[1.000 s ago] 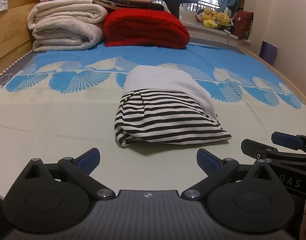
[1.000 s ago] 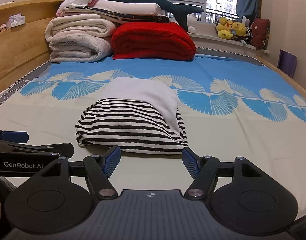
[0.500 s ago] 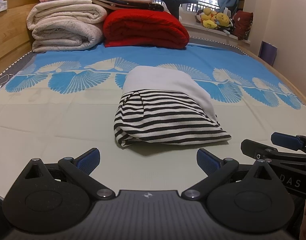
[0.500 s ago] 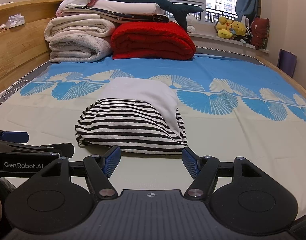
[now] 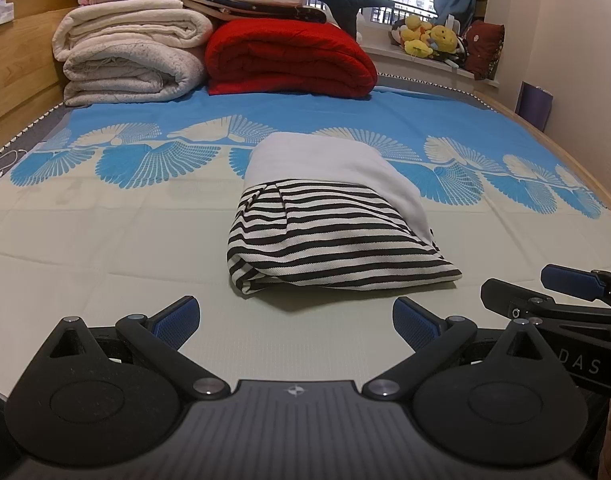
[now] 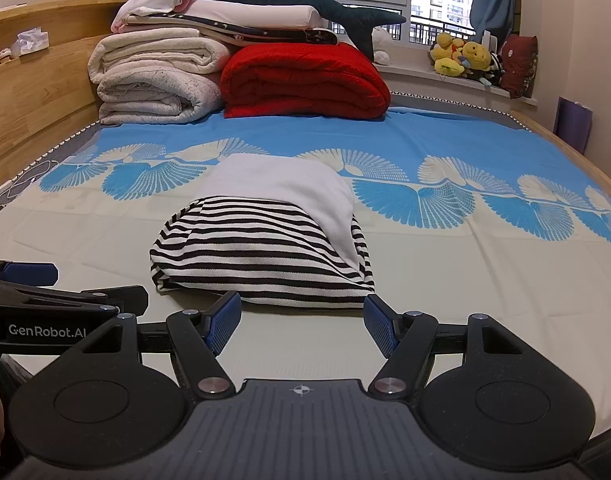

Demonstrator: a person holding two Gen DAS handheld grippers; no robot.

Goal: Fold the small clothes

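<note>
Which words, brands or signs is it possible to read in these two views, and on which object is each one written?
"GenRobot.AI": white letters on the side of the left claw, seen in the right wrist view.
"DAS": end of a longer word on the side of the right claw, seen in the left wrist view; the rest is cut off.
The striped garment and the bed sheet carry no readable text.

— What does my rig look like from here?

— I see two matching tools. My left gripper [image 5: 295, 316] has matte black linkage arms, round disc housings, silver pivot screws and blue ribbed pads [image 5: 176, 320] on its fingertips, over a grey ridged plate with a small compass mark.

— And the right gripper [image 6: 301, 322]?

— Same build. White "GenRobot.AI" lettering runs along my left one's side.
</note>
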